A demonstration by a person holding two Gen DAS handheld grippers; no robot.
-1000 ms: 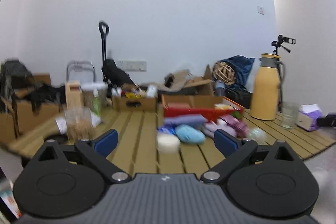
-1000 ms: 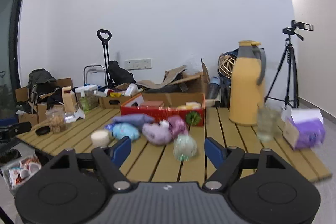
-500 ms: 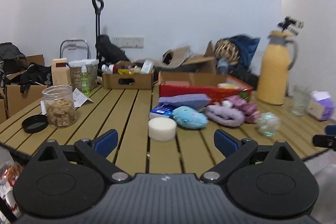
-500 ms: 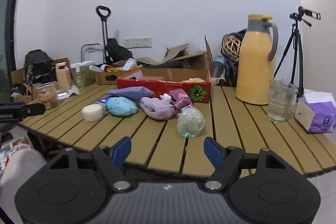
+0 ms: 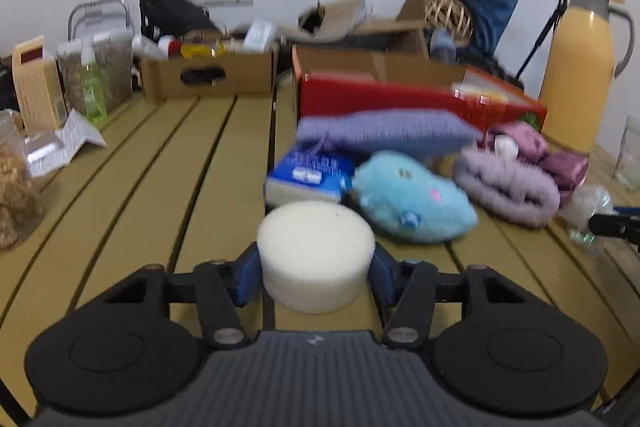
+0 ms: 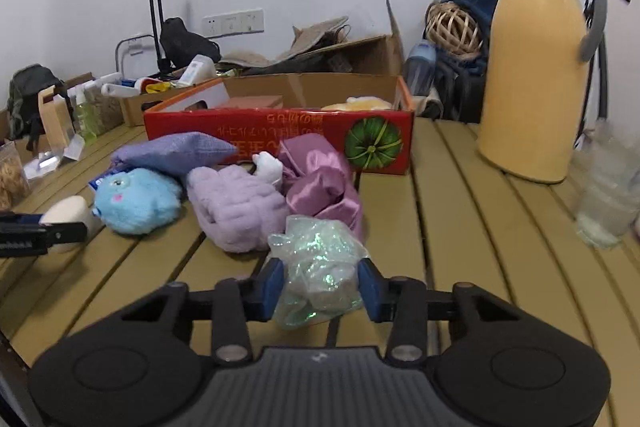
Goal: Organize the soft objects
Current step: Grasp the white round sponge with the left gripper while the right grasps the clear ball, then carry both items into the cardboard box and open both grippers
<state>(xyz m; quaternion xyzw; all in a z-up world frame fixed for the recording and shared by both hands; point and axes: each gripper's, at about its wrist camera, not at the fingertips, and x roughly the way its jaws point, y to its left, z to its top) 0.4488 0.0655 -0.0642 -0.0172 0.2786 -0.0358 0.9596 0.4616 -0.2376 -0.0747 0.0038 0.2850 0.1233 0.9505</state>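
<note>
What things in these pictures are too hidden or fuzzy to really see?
- Red box contents, right wrist view: its front wall hides most.
- Blue packet print, left wrist view: motion blur.
- White sponge, right wrist view: the left hand-held gripper covers part.
- Jar, left wrist view: cut by the edge.

Your left hand-held gripper (image 5: 316,267) has its blue pads against both sides of the white round sponge (image 5: 315,254) on the counter (image 5: 192,163), beside a blue plush (image 5: 412,197).
</note>
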